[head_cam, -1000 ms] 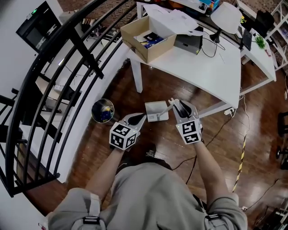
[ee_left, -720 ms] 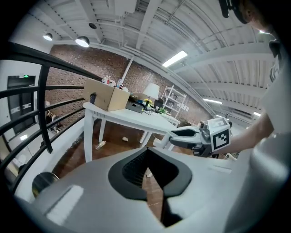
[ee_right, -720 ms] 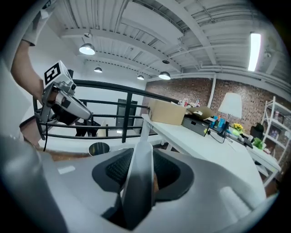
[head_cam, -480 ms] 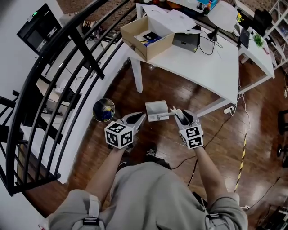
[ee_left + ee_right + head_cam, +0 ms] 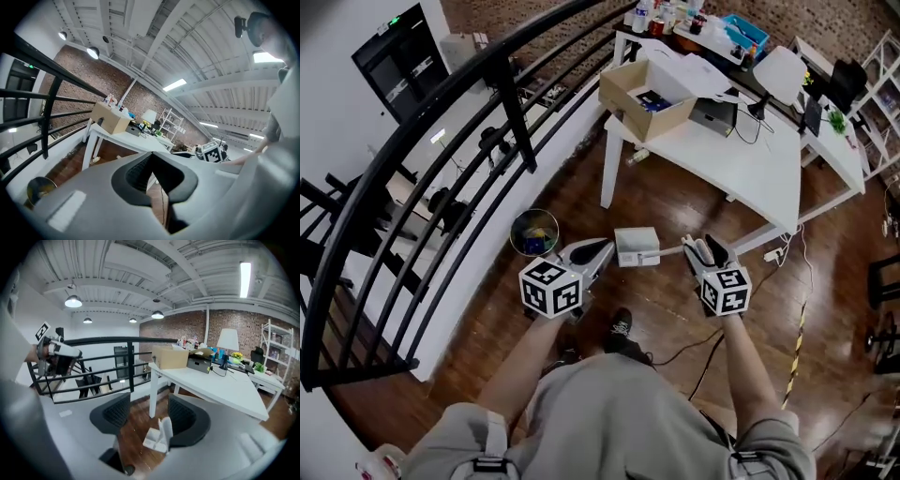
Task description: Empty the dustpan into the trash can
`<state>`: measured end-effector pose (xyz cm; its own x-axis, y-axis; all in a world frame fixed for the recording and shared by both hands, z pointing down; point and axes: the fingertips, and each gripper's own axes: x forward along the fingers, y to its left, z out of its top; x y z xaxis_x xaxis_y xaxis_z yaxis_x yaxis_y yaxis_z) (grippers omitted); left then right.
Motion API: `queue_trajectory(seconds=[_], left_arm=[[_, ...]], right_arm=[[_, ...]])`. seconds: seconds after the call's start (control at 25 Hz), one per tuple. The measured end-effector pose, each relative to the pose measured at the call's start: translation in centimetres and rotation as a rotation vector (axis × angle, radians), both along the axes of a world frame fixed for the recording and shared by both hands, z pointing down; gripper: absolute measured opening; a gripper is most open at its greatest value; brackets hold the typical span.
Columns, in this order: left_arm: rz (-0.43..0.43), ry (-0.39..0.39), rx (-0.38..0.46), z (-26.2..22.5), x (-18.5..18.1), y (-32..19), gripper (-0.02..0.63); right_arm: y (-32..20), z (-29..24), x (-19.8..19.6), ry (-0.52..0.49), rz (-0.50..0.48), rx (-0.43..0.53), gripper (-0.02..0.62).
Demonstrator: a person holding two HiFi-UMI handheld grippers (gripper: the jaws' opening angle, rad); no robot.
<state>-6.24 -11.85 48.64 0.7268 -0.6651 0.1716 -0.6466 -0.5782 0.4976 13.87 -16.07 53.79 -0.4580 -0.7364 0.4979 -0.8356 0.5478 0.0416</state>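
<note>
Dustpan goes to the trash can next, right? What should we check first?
1. Right gripper gripping the dustpan: not ok. The handle sits between the jaws, but they are opening.
2. Left gripper free: ok, jaws shut on nothing.
3. Trash can open on top: ok.
4. Way to the trash can: not ok, the left gripper is in between.
5. Dirt in the dustpan: cannot tell.

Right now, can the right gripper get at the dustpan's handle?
Probably yes. The right gripper has its fingers opening, the dustpan handle stands between them beside one finger, and nothing visible blocks it.
</note>
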Motion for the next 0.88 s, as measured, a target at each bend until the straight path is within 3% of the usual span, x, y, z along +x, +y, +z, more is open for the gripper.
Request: queue_trajectory(seconds=[0.12, 0.24, 0.6, 0.88], left_arm=[[-0.03, 0.006, 0.06, -2.9, -3.3, 0.9, 0.006], [-0.055, -0.011, 0.12, -5.7, -6.0, 1.6, 0.006], [-0.141, -0.01, 0.199, -10.2, -11.7, 3.2, 0.006], [-0.179, -0.007, 0.22, -11.4, -14.2, 5.1, 0.006]], right_arm=[[0.6, -5.3, -5.4, -0.139, -0.02, 0.087, 0.177], [1.6, -9.4, -10.8, -0.275, -0.059, 0.138, 0.0], [5.6, -16.2, -23.9, -0.475, -0.257, 0.152, 0.0], [7.7, -18.7, -28.0, -0.497, -0.332, 0.173, 0.0]])
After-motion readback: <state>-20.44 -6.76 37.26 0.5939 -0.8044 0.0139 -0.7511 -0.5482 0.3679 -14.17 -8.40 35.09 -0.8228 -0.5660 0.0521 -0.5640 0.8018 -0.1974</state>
